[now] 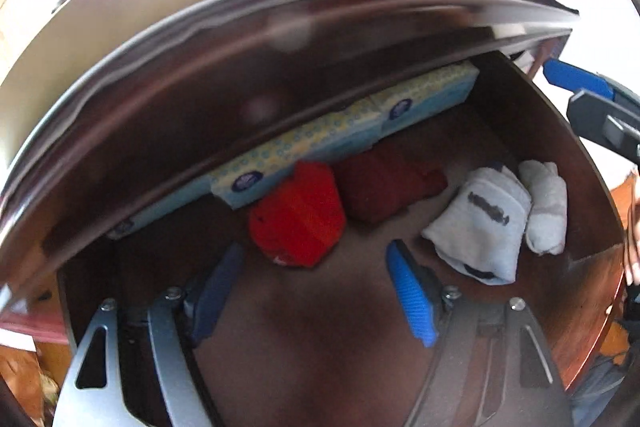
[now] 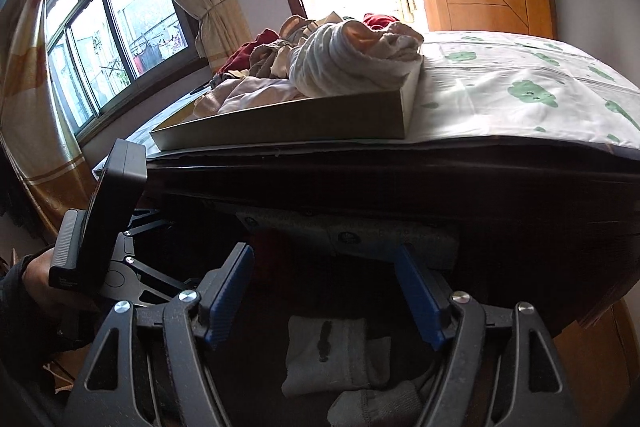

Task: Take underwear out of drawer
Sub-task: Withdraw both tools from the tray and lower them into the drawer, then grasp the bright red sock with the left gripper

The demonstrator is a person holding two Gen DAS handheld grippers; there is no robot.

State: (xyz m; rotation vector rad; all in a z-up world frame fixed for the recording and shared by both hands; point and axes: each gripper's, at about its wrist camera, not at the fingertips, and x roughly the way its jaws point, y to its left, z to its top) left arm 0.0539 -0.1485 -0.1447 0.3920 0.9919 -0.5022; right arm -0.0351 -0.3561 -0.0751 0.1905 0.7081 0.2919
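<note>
The dark wooden drawer (image 1: 540, 139) stands pulled out under the bed. A folded bright red underwear (image 1: 298, 215) lies in it, with a dark red one (image 1: 384, 183) beside it. At the right lie a pale grey one with black lettering (image 1: 484, 223) and a white roll (image 1: 546, 207). My left gripper (image 1: 315, 250) is open over the drawer, its tips just short of the bright red piece. My right gripper (image 2: 324, 253) is open above the grey underwear (image 2: 328, 351) and touches nothing. One of its blue fingers (image 1: 576, 81) shows over the drawer's right wall.
Light blue tissue packs (image 1: 360, 131) line the drawer's back, under the overhanging bed edge (image 1: 280, 39). On the bed sheet (image 2: 520, 83) a shallow tray (image 2: 300, 125) holds a heap of clothes (image 2: 344, 59). A hand (image 2: 36, 279) holds the left gripper's body (image 2: 108, 211).
</note>
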